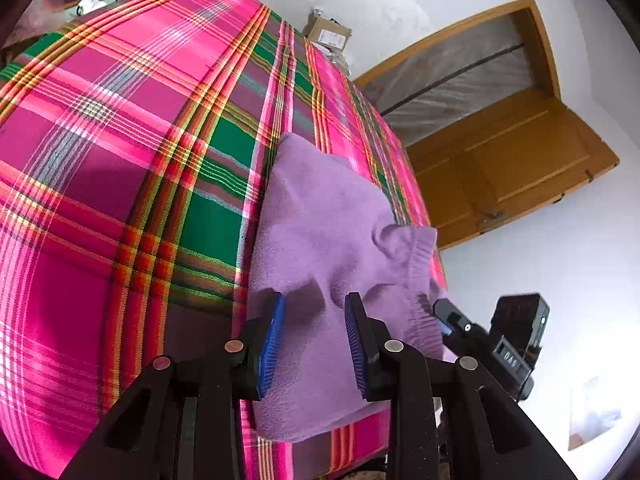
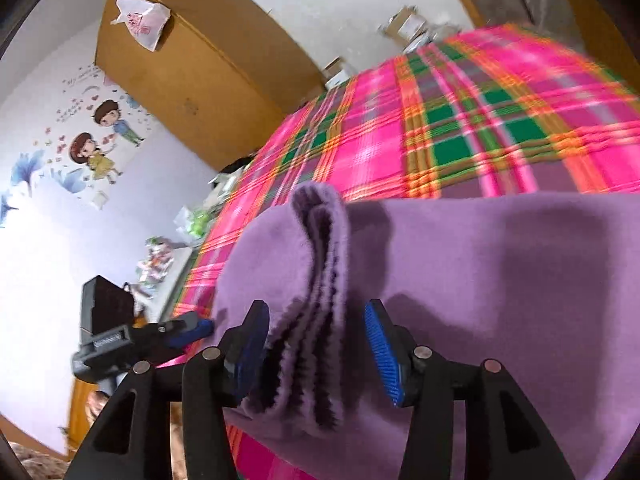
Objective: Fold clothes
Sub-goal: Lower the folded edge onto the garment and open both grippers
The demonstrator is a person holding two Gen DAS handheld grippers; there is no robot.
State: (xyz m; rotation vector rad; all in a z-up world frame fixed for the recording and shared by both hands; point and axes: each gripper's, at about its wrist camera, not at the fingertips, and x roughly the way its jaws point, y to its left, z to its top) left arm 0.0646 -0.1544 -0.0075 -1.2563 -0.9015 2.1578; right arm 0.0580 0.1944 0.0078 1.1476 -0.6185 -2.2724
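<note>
Two claws hover over a purple sweater (image 1: pixel 320 216) on a plaid bedspread (image 1: pixel 120 160).
Folded into a long strip running away along the bed's near edge, elastic hem nearest, it seems ready for another fold. Left claw (image 1: pixel 316 340) stands half-open, gripping nothing; right claw (image 2: pixel 316 352) stands wide, a raised cloth ridge loose between its pads.

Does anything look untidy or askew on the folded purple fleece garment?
Yes. On the purple fleece garment, a bunched ridge of layered edges stands up between the right gripper's open jaws instead of lying flat on the pink plaid bedcover.
</note>
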